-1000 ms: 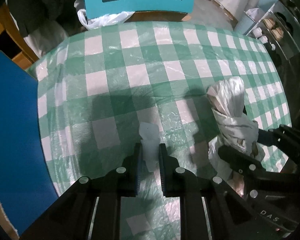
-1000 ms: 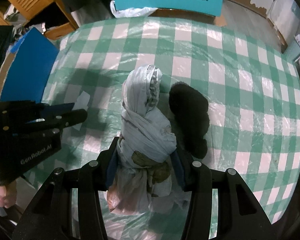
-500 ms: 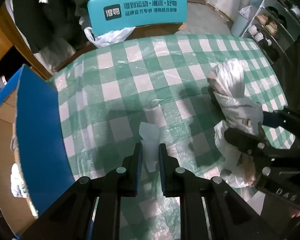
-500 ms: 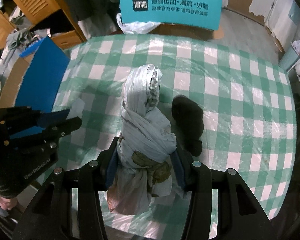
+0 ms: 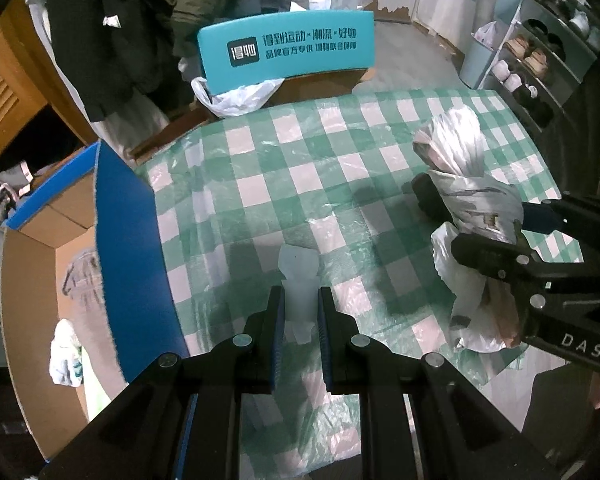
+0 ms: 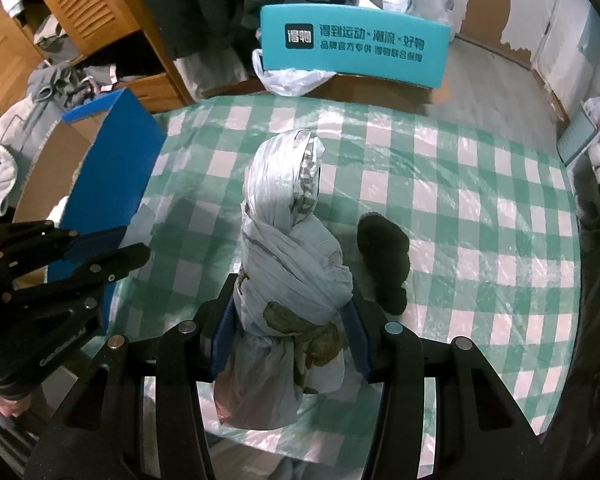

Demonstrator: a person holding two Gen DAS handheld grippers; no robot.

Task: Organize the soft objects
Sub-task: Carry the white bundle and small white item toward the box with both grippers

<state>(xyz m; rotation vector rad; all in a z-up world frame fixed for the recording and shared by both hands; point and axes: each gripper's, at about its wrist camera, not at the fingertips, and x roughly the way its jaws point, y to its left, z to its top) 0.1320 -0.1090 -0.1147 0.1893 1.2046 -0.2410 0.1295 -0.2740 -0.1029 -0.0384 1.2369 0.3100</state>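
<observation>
the table (image 5: pixel 340 168) fills most of both views, covered in a green and white checked cloth under a clear plastic sheet. at its left edge stands an open cardboard box (image 5: pixel 32 264) with a blue flap (image 5: pixel 128 248) leaning against the table side; some pale soft things lie inside it, too dim to name. beyond the far edge of the table is a teal sign (image 5: pixel 286 50) with white printing, and a white plastic bag (image 5: pixel 236 98) hangs just below it.

the bundle (image 6: pixel 292 256), a wadded grey plastic bag wrapped and knotted around itself, stands up above the cloth near the middle right of the table. the right gripper (image 6: pixel 290 320) is clamped around its lower part, blue pads pressing in on both sides, with the loose bag end hanging beneath the fingers. just beside the bundle, to its right, a dark fuzzy lump (image 6: pixel 384 256) lies on the cloth.

the left gripper (image 5: pixel 300 312) is closed on a small pale, translucent scrap (image 5: pixel 299 280), which sticks out past the fingertips above the near left part of the table, close to the box.
</observation>
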